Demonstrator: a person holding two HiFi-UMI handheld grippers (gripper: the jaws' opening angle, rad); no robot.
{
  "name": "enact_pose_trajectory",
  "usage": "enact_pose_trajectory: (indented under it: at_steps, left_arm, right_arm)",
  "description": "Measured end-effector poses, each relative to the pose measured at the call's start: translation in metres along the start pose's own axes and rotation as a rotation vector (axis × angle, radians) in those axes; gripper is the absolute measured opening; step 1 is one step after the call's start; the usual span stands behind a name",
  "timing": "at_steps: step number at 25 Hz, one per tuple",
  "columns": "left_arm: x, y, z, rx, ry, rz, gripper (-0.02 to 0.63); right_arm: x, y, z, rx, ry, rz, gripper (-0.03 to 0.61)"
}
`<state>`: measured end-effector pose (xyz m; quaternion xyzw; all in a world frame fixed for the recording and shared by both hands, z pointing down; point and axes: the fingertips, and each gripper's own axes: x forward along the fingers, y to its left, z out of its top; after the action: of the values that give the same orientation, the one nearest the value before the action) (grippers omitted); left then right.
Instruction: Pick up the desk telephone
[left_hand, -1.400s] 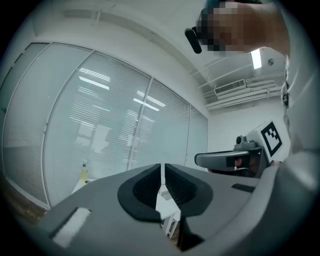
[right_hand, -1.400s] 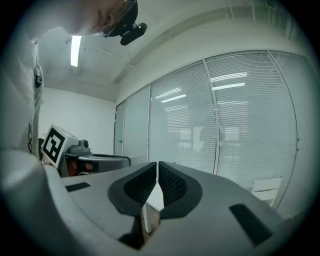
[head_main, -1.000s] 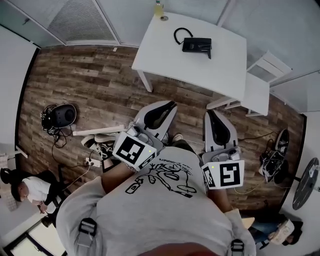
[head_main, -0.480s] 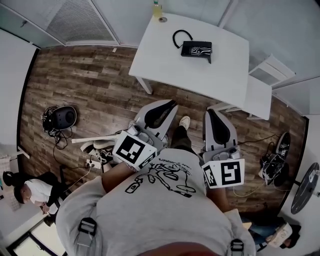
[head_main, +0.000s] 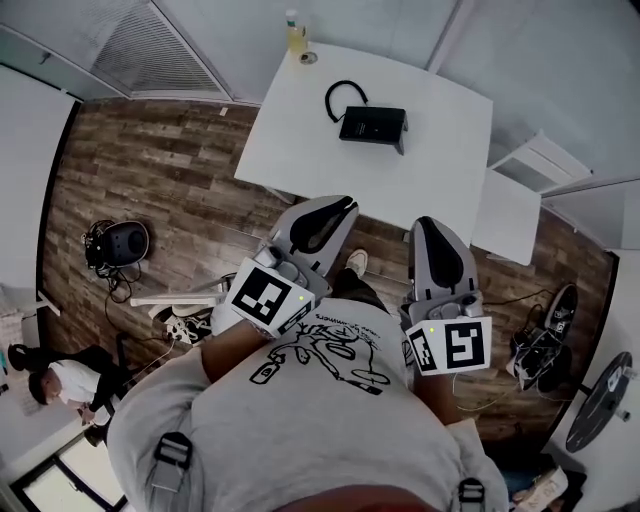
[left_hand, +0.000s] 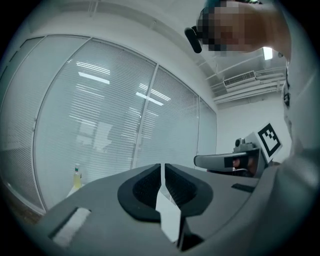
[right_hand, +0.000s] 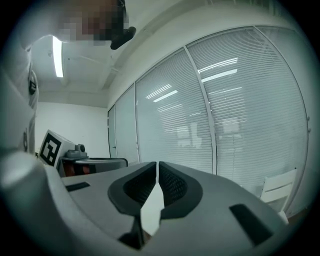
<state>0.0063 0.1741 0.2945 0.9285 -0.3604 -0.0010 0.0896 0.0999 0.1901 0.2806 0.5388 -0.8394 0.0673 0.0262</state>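
Note:
The black desk telephone lies on the white table at the top of the head view, its curled cord looping off its left side. My left gripper and right gripper are held side by side in front of my chest, just short of the table's near edge, both pointing level toward it. Each one is shut with nothing in it. In the left gripper view and right gripper view the jaws meet, and only window blinds show beyond; the phone is hidden there.
A yellow bottle stands at the table's far left corner, also seen as a bottle in the left gripper view. A white chair sits right of the table. Shoes, a cabled device and a seated person are on the wood floor.
The table and phone have drawn nearer and slid lower and leftward in the head view as I move forward. Both grippers stay shut, held as before.

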Motion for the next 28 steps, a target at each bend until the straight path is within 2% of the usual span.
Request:
enact_pose_trajectory:
  at_steps: [5,9,18,28]
  left_arm:
    - [0.047,0.000,-0.001,-0.002,0.011,0.019,0.026]
    - [0.070,0.000,-0.004,-0.004,0.023,0.037,0.025]
    - [0.103,0.012,-0.004,-0.006,0.038,0.049,0.026]
    - [0.137,0.064,0.005,-0.017,0.028,0.031,0.025]
  right_arm:
    - [0.015,-0.046,0.003,-0.007,0.002,0.017,0.014]
    - [0.024,-0.067,0.001,-0.005,0.014,0.036,0.014]
    - [0.045,-0.093,-0.002,-0.002,0.030,0.056,0.014]
    - [0.107,-0.105,0.006,-0.021,0.038,0.052,0.014]
